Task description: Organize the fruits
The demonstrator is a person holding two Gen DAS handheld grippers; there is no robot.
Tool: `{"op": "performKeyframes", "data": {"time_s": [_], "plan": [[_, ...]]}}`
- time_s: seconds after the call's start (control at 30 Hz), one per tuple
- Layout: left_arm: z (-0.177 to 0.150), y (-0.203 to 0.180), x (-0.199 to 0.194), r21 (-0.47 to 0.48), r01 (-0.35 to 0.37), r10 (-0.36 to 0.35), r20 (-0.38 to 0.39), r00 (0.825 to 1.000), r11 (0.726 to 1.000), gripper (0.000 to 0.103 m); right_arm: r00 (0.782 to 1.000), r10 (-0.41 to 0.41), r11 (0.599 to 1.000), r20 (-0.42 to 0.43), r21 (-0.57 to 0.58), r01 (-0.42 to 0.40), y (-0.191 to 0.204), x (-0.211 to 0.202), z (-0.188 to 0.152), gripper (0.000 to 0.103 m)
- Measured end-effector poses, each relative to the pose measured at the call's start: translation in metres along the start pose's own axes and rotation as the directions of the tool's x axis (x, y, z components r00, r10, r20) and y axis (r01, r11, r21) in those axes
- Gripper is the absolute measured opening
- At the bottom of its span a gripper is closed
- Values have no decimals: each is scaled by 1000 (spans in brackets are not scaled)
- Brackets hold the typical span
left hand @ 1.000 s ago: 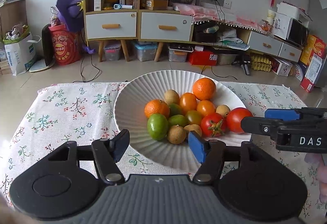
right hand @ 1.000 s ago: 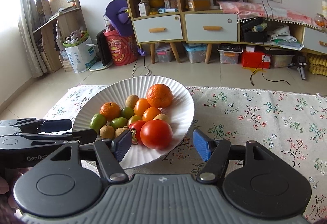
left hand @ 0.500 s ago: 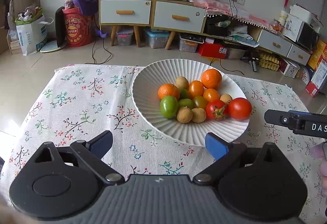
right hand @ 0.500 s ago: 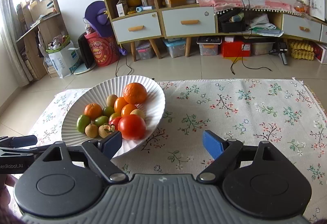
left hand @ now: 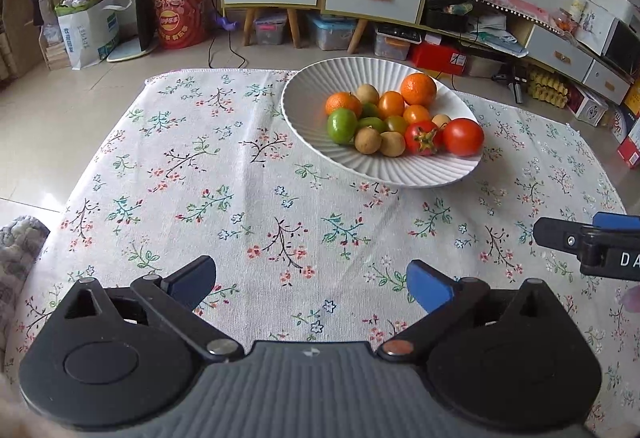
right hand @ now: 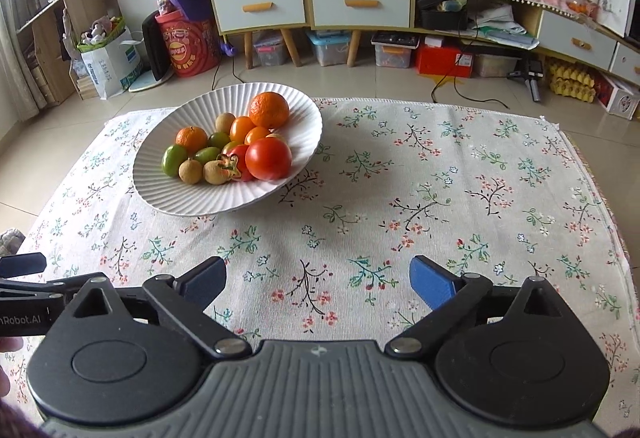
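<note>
Low in both frames, left gripper (left hand: 311, 284) and right gripper (right hand: 318, 280) are hanging spread and empty over the floral cloth (left hand: 248, 174). Farther up, every fruit is sitting in the white plate (left hand: 308, 126); task looks finished, no reach needed. Right view alone is showing bare cloth right of the red tomato (right hand: 268, 159).

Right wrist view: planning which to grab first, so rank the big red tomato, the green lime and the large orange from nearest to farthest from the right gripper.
1. Big red tomato, near edge of the white ribbed plate.
2. Green lime, plate's left side, slightly farther from the right gripper.
3. Large orange, at the back.
</note>
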State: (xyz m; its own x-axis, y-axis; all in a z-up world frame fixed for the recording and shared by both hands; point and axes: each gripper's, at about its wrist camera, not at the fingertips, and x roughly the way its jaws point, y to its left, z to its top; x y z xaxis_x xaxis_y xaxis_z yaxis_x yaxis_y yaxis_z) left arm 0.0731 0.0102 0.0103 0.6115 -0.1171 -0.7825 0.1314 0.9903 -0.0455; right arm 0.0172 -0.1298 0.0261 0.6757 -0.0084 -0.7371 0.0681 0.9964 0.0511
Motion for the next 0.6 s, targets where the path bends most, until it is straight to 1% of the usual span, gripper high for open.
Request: {"op": "performKeyframes", "data": {"time_s": [0.17, 0.33, 0.47, 0.6], "plan": [[-12, -3, -15, 5, -26, 26, 1, 1000, 1000, 98, 1000, -24, 1000, -4, -11, 24, 7, -9, -9, 101], [-19, -7, -20, 21, -73, 74, -14, 997, 997, 98, 998, -56, 998, -14, -35, 55, 18, -13, -18, 102], [-19, -7, -19, 18, -76, 76, -27, 997, 997, 98, 998, -61, 997, -25, -55, 59, 27, -12, -23, 102], [-19, -8, -19, 28, -86, 87, -23, 996, 996, 98, 998, -63, 996, -30, -69, 61, 32, -11, -27, 102]]}}
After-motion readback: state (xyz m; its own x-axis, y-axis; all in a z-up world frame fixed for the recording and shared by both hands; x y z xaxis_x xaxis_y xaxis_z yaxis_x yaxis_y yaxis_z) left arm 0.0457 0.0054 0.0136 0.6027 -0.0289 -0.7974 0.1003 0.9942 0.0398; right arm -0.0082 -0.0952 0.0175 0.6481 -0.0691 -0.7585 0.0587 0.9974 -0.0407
